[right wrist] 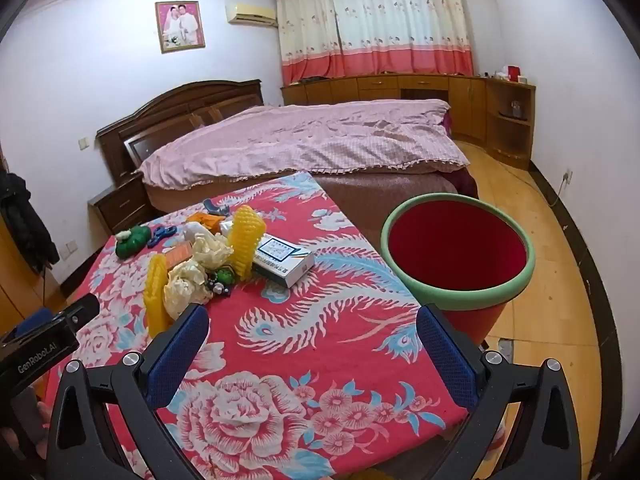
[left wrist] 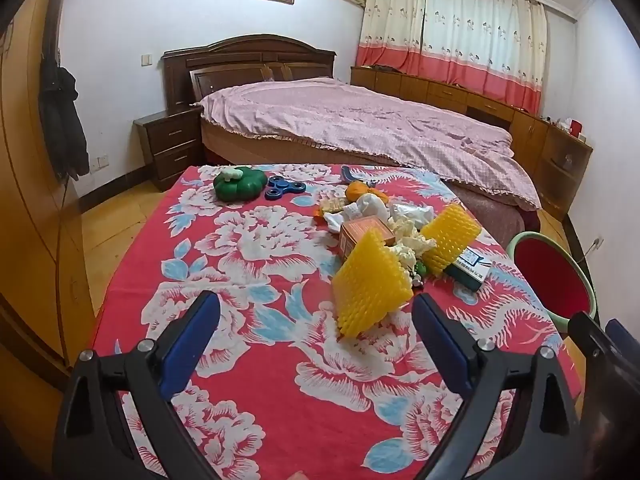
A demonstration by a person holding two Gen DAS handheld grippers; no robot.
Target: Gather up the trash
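The left claw [left wrist: 316, 316] is hovering low over the bench [left wrist: 248, 264], its blue fingers [left wrist: 192, 340] spread wide and gripping nothing. Just ahead of it, the nearest yellow foam net [left wrist: 370, 284] is standing tilted on the floral cloth, apart from both fingers. Behind that net the trash is lying in a loose heap: crumpled paper [left wrist: 408, 240], an orange box [left wrist: 362, 232], a second yellow foam net [left wrist: 450, 240] and a blue-and-white carton [left wrist: 470, 268] touching that net's base. A green toy [left wrist: 238, 184] and a blue fidget spinner [left wrist: 285, 188] are sitting well apart from the heap, near the far edge.

The right claw [right wrist: 312, 332] is likewise hanging released over bare cloth (nothing between its fingers [right wrist: 448, 352]), pointing toward the carton. The red bin [right wrist: 456, 248] with its green rim is standing just beside the bench's right edge, its inside showing only red.
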